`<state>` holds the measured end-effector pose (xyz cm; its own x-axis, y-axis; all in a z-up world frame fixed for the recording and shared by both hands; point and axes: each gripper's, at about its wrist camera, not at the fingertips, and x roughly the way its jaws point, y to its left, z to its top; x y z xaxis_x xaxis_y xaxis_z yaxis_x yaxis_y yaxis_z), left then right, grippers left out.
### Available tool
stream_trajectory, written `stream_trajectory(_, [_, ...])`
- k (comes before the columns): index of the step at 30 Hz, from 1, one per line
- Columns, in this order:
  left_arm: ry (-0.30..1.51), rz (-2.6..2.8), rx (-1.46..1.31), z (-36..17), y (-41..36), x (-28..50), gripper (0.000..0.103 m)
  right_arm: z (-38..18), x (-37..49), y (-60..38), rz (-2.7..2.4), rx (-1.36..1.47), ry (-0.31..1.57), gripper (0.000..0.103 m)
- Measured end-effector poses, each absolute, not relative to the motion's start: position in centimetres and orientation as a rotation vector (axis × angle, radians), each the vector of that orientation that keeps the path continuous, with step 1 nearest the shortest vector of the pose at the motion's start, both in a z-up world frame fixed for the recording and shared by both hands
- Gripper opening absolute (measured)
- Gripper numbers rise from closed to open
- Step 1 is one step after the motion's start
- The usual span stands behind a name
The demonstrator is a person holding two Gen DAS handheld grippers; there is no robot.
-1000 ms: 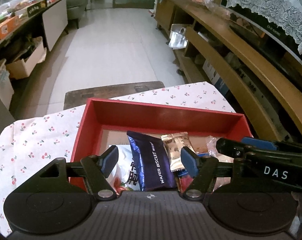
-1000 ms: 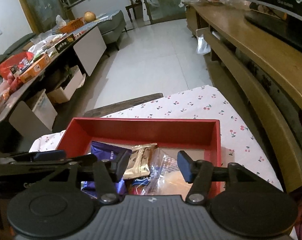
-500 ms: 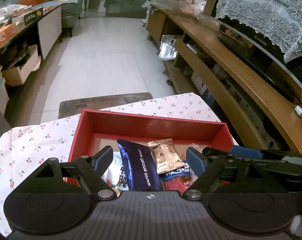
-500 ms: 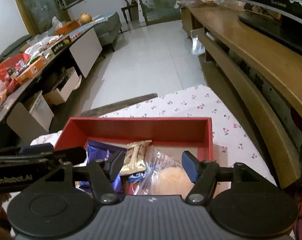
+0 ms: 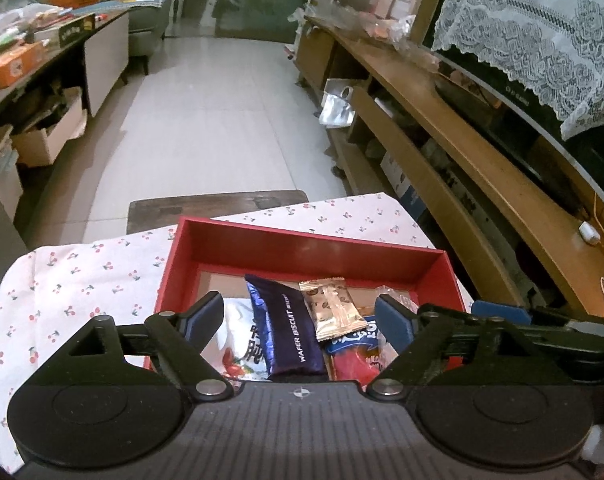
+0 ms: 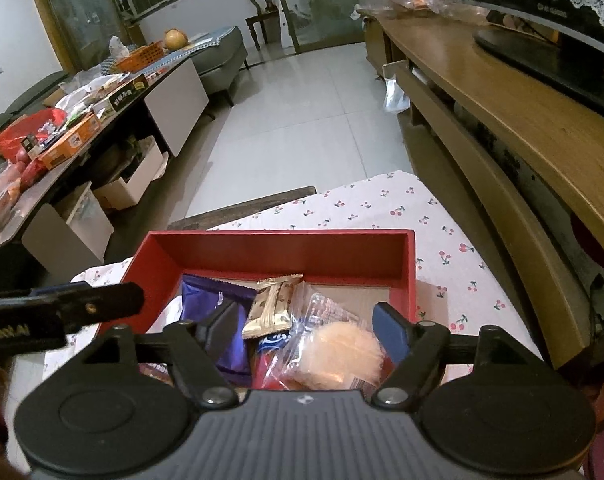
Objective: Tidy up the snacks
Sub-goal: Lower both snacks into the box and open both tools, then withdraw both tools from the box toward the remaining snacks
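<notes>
A red box (image 5: pixel 302 248) (image 6: pixel 278 248) sits on a cherry-print cloth and holds several snacks. Among them are a dark blue wafer biscuit pack (image 5: pixel 290 328) (image 6: pixel 206 296), a gold packet (image 5: pixel 333 308) (image 6: pixel 276 304), a white pack (image 5: pixel 242 336) and a clear bag with a round cake (image 6: pixel 341 352). My left gripper (image 5: pixel 300 320) is open and empty, raised above the near side of the box. My right gripper (image 6: pixel 305 330) is open and empty, also above the near side. The right gripper's arm (image 5: pixel 541 328) shows at the right of the left wrist view.
The cherry-print cloth (image 5: pixel 82 276) (image 6: pixel 441 240) covers a small table with a dark wooden bench (image 5: pixel 218 204) beyond it. A long wooden TV cabinet (image 6: pixel 501 120) runs along the right. A cluttered low table (image 6: pixel 82 120) and boxes stand left, with tiled floor between.
Both grippers have lifted and drawn back from the box, so it looks smaller and lower in both views. The snacks have not moved.
</notes>
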<state>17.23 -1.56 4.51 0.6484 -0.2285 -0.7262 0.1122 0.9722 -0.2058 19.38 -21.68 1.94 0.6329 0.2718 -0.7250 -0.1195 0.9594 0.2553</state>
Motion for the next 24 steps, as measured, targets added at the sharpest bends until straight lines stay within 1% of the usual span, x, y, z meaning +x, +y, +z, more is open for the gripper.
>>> stream_trajectory(7, [0.857, -0.169, -0.171, 4.5, 0.5, 15.5, 0.087, 2.3, 17.8, -21.5, 0.24, 0.196, 0.859, 0.076])
stream_trajectory(12, [0.903, -0.139, -0.178, 3.4, 2.3, 13.5, 0.088, 2.9, 15.8, -20.4, 0.289, 0.173, 0.856, 0.076])
stream_trajectory(17, [0.983, -0.115, -0.173, 1.1, 3.1, 11.7, 0.088, 3.2, 13.5, -19.6, 0.335, 0.158, 0.862, 0.076])
stream_trajectory(24, [1.088, -0.046, -0.104, -2.9, 3.7, 11.5, 0.088, 1.7, 9.7, -20.9, 0.328, 0.147, 0.923, 0.076])
